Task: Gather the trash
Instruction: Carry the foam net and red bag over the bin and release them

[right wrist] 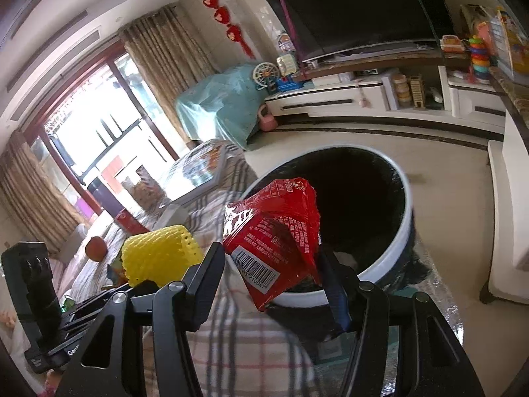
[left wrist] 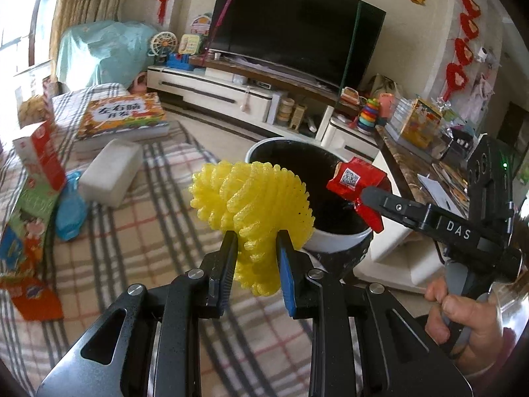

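Observation:
My left gripper (left wrist: 257,241) is shut on a yellow foam fruit net (left wrist: 254,198) and holds it just left of a round trash bin (left wrist: 334,241) with a white rim and black liner. My right gripper (left wrist: 363,195) is shut on a red snack wrapper (left wrist: 355,180) and holds it over the bin's opening. In the right wrist view the wrapper (right wrist: 274,231) sits between the right gripper's fingers (right wrist: 269,264) above the bin (right wrist: 393,248). The foam net (right wrist: 158,254) shows at the left.
A plaid-covered table (left wrist: 139,231) holds a white foam block (left wrist: 110,172), a blue wrapper (left wrist: 69,208), a red carton (left wrist: 39,155), a picture book (left wrist: 122,115) and colourful packets (left wrist: 26,231). A TV stand (left wrist: 231,96) and a side table (left wrist: 416,165) stand beyond.

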Motion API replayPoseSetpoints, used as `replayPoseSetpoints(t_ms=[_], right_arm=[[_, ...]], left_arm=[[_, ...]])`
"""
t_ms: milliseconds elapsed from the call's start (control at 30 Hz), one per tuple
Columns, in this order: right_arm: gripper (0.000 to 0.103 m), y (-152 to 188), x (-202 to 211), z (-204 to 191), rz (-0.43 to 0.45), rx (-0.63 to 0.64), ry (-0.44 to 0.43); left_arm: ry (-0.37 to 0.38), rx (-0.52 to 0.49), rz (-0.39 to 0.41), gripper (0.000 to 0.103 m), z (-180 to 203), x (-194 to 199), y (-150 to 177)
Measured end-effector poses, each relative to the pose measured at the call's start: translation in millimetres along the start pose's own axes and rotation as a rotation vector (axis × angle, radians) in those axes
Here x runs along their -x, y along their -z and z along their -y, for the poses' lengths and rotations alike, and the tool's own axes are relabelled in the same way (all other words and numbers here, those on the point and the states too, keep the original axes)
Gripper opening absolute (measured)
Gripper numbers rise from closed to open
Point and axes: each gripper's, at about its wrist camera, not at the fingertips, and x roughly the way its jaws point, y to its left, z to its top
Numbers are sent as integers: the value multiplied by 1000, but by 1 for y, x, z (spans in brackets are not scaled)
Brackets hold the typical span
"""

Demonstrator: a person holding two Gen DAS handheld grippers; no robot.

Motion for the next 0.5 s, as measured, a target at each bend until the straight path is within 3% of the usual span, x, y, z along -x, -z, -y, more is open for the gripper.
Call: replayPoseSetpoints(t_ms=[500], right_arm=[[58,-14,-5,30,-16,-30,36]], left_arm=[[28,-44,-32,23,27,-35,-28]])
